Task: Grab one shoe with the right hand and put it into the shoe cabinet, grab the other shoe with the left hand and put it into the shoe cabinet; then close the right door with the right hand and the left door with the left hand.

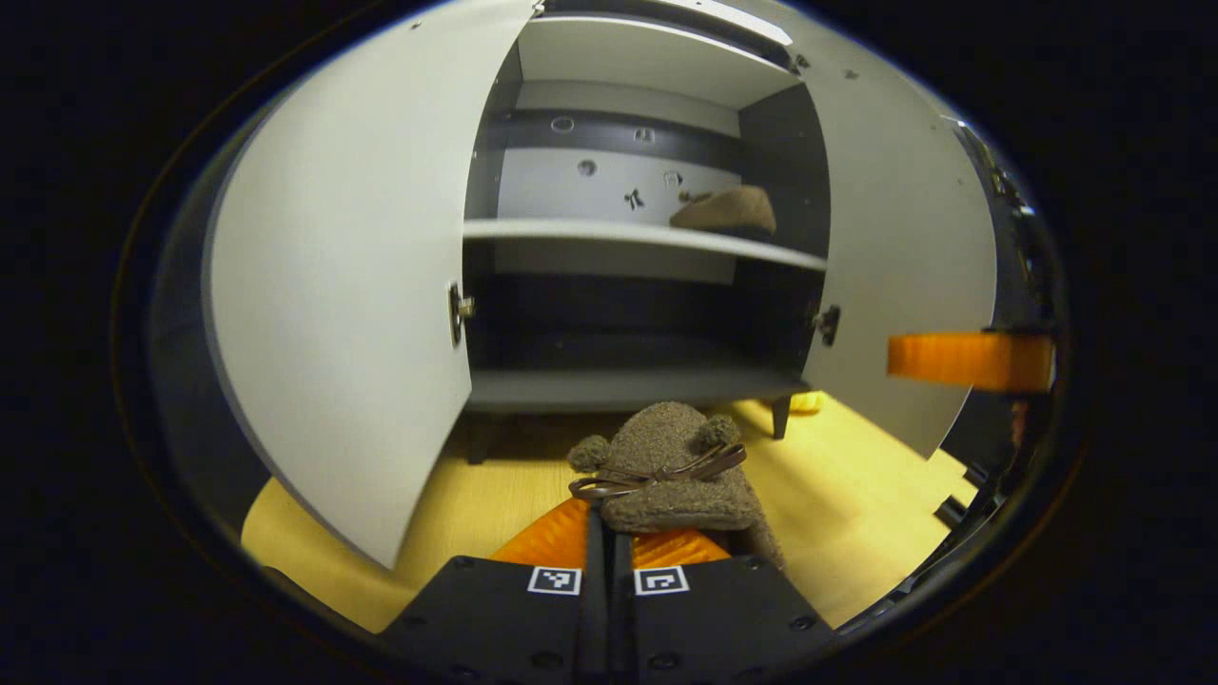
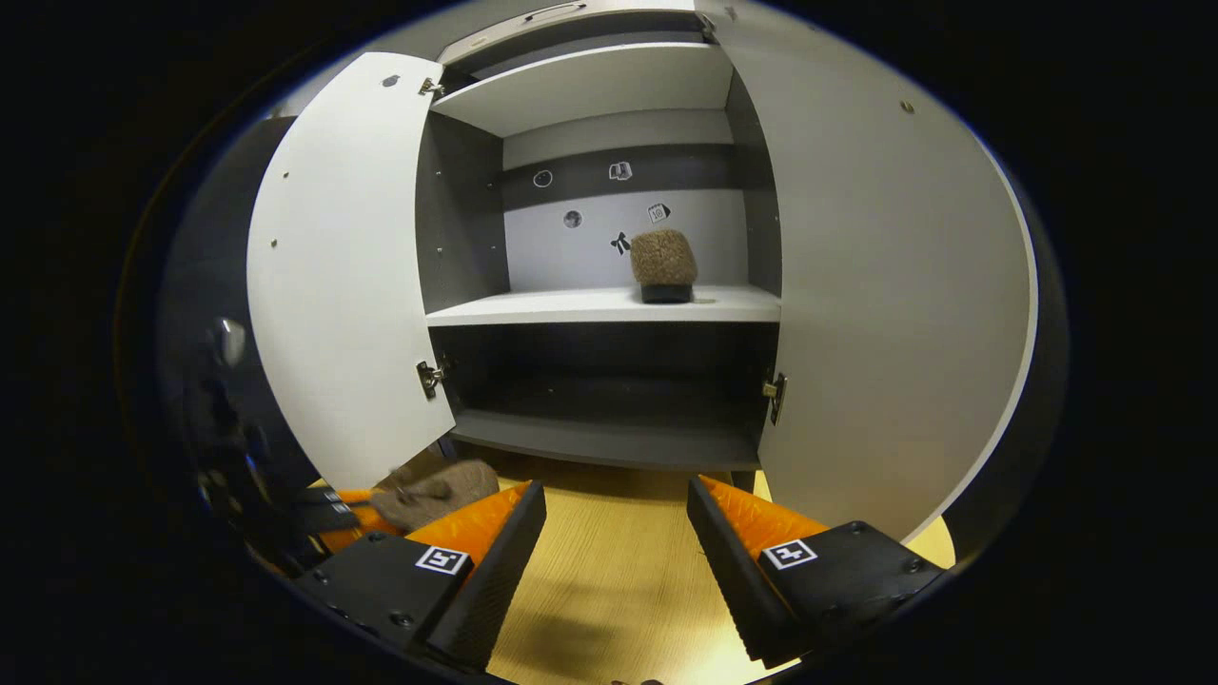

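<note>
Wooden floor (image 2: pixel 609 580) before open shoe cabinet (image 2: pixel 609 304)

Pale middle shelf (image 2: pixel 571 306) of cabinet carries one brown shoe (image 2: pixel 663 264), right of centre

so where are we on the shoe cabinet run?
Roughly halfway. Done: one shoe sits on the cabinet's middle shelf. In hand: the left gripper is shut on the second shoe, held in front of the open cabinet. The right gripper is empty, jaws open. Left: shelve that shoe, then close the right door and the left door, both wide open.
</note>
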`<state>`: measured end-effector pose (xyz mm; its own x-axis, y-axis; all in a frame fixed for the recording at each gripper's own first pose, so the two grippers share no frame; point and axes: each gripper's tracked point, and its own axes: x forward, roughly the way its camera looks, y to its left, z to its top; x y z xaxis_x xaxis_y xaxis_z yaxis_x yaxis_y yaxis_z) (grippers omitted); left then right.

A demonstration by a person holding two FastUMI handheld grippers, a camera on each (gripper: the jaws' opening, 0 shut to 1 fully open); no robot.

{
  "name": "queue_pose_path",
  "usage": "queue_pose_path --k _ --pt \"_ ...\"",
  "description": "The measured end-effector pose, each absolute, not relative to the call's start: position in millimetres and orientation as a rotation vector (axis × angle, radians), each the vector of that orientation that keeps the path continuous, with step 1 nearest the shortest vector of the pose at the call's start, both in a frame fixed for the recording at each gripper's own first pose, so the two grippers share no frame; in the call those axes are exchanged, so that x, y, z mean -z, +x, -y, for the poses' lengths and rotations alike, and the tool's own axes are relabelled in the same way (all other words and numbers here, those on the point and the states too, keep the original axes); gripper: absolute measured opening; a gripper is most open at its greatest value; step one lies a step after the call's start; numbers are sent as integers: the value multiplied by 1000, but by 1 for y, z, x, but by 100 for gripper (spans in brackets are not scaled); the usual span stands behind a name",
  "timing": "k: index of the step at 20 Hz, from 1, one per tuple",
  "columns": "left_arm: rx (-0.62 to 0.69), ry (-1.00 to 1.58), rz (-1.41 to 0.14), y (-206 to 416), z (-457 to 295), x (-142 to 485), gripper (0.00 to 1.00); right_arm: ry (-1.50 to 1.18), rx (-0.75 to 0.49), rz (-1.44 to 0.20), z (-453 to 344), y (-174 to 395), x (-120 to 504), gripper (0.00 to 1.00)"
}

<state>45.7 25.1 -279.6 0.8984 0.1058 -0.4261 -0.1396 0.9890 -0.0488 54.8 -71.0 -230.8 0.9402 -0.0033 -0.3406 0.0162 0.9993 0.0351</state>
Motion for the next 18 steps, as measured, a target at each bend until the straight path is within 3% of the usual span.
queue_pose_path --k 4,9,18 --pt "-160 -59 -364 60 -41 179 6 12 -8 -315 54 55 203 96" --pt "-219 19 -232 127 -66 84 6 -58 -103 -256 37 86 169 96" --pt "-296 54 -244 289 -93 64 6 83 -330 -284 27 141 148 98"
